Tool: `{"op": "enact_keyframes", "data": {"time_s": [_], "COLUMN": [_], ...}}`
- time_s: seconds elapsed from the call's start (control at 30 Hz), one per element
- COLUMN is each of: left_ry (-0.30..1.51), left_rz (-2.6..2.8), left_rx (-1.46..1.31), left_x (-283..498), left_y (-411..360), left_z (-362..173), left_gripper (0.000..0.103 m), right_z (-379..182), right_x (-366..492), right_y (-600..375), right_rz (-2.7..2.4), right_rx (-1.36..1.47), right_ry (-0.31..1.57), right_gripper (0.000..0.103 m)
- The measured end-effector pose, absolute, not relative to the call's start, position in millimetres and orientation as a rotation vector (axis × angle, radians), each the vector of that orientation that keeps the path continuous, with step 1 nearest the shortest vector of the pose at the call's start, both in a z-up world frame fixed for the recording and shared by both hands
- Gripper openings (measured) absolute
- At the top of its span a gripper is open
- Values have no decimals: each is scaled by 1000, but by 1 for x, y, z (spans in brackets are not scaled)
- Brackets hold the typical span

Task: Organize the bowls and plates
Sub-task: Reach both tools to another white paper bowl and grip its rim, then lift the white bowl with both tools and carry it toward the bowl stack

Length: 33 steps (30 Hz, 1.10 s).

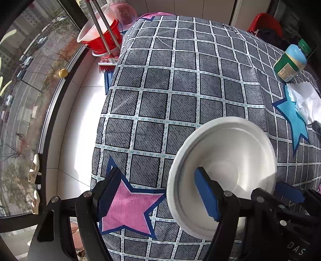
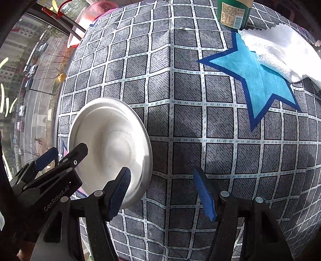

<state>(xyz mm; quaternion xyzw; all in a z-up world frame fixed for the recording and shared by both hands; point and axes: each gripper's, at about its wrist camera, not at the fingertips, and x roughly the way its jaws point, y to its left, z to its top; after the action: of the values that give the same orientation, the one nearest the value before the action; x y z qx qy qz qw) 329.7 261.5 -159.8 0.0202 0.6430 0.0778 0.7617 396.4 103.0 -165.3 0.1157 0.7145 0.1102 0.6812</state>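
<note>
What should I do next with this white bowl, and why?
Probably close the left gripper on the white bowl. It stands tilted on edge over the checked tablecloth, the left and right gripper are both open, and the left one's right finger already reaches inside it.

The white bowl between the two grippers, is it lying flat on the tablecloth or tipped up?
Tipped up. The white bowl stands on edge: the left wrist view looks into its hollow, the right wrist view shows its underside.

The green bottle (image 2: 233,13) loses its top to the right wrist view's upper edge. The left gripper (image 1: 158,195) hides part of the white bowl (image 1: 230,152), whose contact with the cloth stays unclear.
</note>
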Motion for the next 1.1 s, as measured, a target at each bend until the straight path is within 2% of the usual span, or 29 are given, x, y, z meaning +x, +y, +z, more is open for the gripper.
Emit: {"op": "enact_keyframes", "data": {"time_s": [0.1, 0.13, 0.17, 0.23, 0.3, 0.33, 0.4, 0.43, 0.63, 1.1], "left_ry": [1412, 1416, 1415, 1425, 1435, 1440, 1436, 1440, 1472, 1576], "left_rz": [166, 169, 172, 142, 105, 90, 93, 85, 48, -32], "left_rx": [61, 61, 60, 17, -6, 1, 52, 62, 75, 37], "left_x": [334, 335, 334, 334, 335, 335, 334, 332, 297, 178], "left_y": [259, 259, 259, 259, 254, 250, 241, 237, 221, 183], "left_z": [-171, -173, -175, -178, -179, -179, -175, -174, -176, -188], "left_gripper": [79, 78, 73, 62, 36, 31, 30, 29, 29, 29], "right_z": [-174, -176, -177, -179, -181, -182, -182, -182, -185, -184], "right_x": [400, 401, 400, 400, 401, 402, 402, 403, 383, 267], "right_y": [110, 113, 114, 116, 119, 120, 122, 125, 124, 98], "right_rz": [250, 247, 242, 235, 245, 245, 263, 276, 287, 273], "right_rx": [249, 246, 243, 263, 292, 295, 295, 292, 290, 271], "right_ry": [1614, 1612, 1612, 1610, 1618, 1620, 1626, 1630, 1673, 1792], "right_gripper": [64, 51, 42, 34, 29, 26, 19, 18, 18, 18]}}
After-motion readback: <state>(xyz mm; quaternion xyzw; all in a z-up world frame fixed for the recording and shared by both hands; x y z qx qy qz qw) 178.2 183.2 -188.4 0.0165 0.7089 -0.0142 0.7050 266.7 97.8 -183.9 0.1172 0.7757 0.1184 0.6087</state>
